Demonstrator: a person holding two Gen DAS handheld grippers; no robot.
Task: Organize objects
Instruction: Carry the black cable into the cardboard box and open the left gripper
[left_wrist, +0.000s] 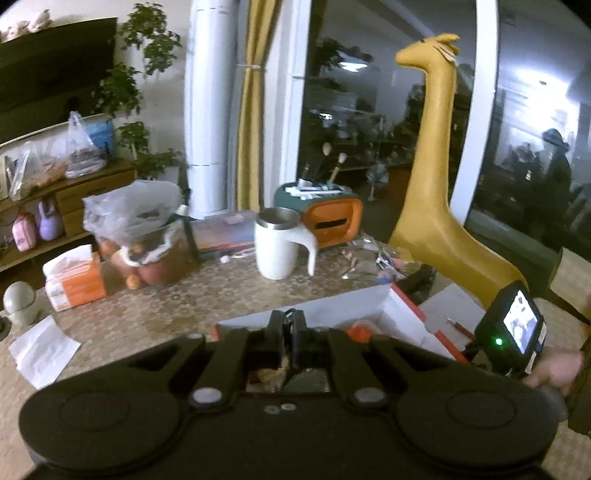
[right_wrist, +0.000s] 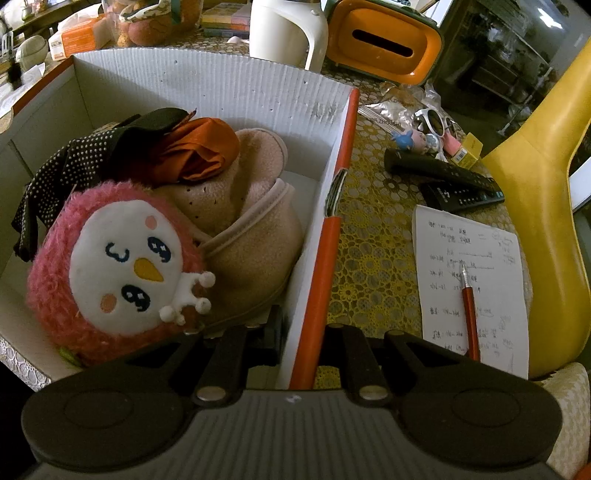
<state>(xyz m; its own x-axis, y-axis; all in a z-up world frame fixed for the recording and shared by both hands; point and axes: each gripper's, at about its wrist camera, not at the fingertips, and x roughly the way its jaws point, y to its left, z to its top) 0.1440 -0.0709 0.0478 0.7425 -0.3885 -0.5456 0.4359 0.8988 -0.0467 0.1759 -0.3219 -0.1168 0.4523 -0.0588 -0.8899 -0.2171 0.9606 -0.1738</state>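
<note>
Right wrist view: right tool (right_wrist: 300, 343) clamped on box (right_wrist: 221, 85) wall, box ahead-left. Inside: one plush (right_wrist: 114, 266), one beige boot (right_wrist: 251, 236), one dotted cloth (right_wrist: 66, 170). On tabletop (right_wrist: 369, 266), right: two remotes (right_wrist: 443, 173), one pen (right_wrist: 470, 310). Left tool (left_wrist: 288, 325) shut, empty, nearer mug (left_wrist: 277, 247).

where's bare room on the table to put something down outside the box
Bare cloth lies between the box wall and the paper, and in front of the mug between the tissue pack and the box. It is crowded by the remotes and sunglasses, and around the fruit bag.
</note>
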